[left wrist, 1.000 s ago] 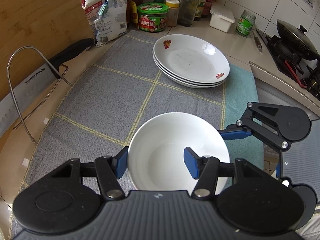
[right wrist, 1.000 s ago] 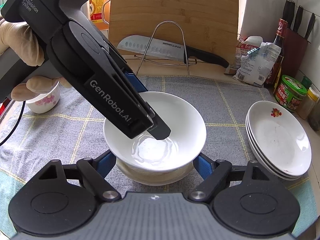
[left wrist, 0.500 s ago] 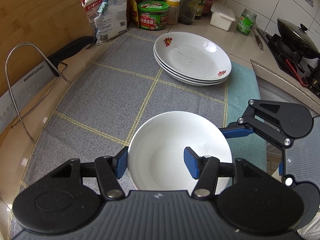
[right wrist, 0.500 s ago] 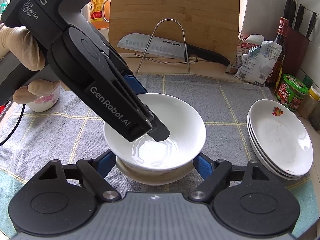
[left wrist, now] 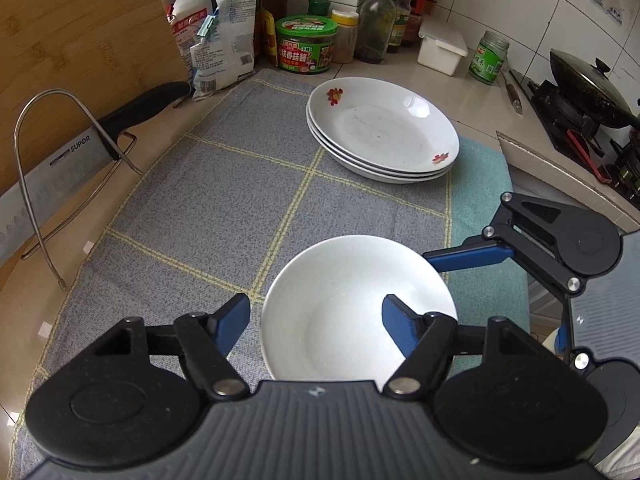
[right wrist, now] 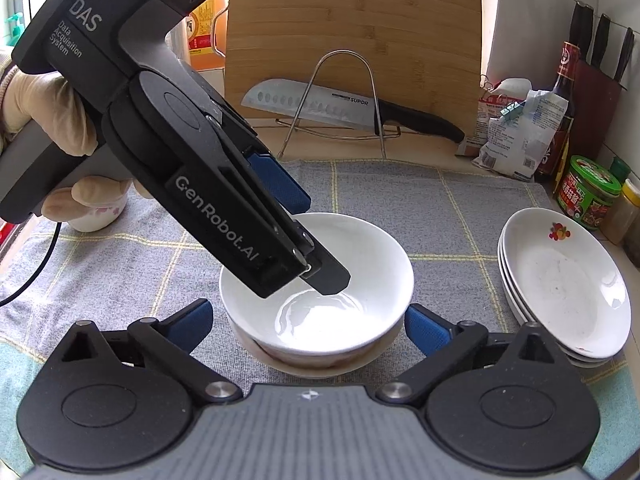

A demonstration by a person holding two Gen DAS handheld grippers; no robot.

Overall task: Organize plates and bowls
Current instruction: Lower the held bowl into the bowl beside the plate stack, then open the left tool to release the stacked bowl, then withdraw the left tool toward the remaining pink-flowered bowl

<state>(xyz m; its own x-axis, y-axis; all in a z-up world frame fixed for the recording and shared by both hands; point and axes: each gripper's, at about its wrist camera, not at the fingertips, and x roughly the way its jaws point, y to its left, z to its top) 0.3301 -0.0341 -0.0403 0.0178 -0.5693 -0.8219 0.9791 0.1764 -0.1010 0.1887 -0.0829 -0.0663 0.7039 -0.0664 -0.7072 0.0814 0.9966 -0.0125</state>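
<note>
Where the knife (right wrist: 320, 106) reads "SUPOR", the left hand-held gripper (right wrist: 304, 240) reads "GenRobot.AI".

Black "GenRobot.AI" gripper (right wrist: 296, 240), blue pads (right wrist: 276, 178), glove (right wrist: 48, 108)

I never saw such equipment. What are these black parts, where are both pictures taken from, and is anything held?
There is no robot. A person holds black tongs in each hand; one gloved hand is visible. Each pair carries a camera looking along its blue tips: one picture comes from the left tongs, one from the right tongs. On the checked cloth a white bowl sits in a second bowl, beside stacked plates. Both tongs are opening at the white bowl; nothing is gripped.
</note>
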